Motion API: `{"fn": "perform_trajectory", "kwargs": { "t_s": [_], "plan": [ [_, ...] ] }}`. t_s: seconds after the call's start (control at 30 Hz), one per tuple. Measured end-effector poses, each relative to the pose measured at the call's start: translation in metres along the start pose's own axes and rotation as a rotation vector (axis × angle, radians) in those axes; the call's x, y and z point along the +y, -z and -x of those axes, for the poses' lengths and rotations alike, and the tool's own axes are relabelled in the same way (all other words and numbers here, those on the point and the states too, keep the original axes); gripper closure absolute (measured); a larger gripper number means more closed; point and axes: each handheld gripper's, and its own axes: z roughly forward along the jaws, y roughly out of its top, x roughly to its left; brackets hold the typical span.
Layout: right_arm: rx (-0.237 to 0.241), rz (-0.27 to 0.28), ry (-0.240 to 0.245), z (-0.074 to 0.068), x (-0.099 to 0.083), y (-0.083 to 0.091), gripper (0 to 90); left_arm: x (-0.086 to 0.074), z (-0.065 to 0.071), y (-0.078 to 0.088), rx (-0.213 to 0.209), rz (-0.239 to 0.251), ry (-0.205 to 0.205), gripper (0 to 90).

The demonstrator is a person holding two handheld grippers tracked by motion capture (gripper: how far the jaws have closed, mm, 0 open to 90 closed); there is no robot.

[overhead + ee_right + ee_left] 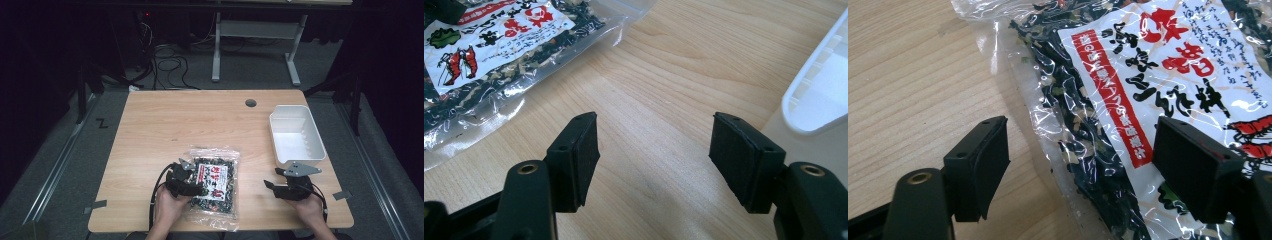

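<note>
I hold the left gripper [1080, 150], jaws apart, straddling the near left edge of the dried-seaweed packet [1148, 85] lying on the table [165, 115]. My right gripper [654, 150] hangs wide open near the white bin [296, 134]. Next, I reckon: close squarely on the edge.

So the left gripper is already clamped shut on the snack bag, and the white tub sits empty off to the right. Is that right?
Not quite. The left gripper is open: in the left gripper view its jaws stand apart, straddling the snack bag's edge without pinching it. The rest holds: the high view shows the white tub empty at the right.
</note>
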Motion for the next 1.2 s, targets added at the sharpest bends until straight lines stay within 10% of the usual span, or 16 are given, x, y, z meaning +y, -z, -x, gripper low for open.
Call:
{"fn": "perform_trajectory", "kwargs": {
  "t_s": [0.47,1.2],
  "plan": [
    [0.002,-0.001,-0.007,0.000,0.000,-0.001,36.7,0.003,-0.006,-0.005,-0.090,0.005,-0.007,34.3],
    [0.020,0.019,-0.002,-0.003,0.023,-0.003,39.4,0.009,0.005,-0.009,-0.123,0.015,-0.137,37.2]
  ]
}}
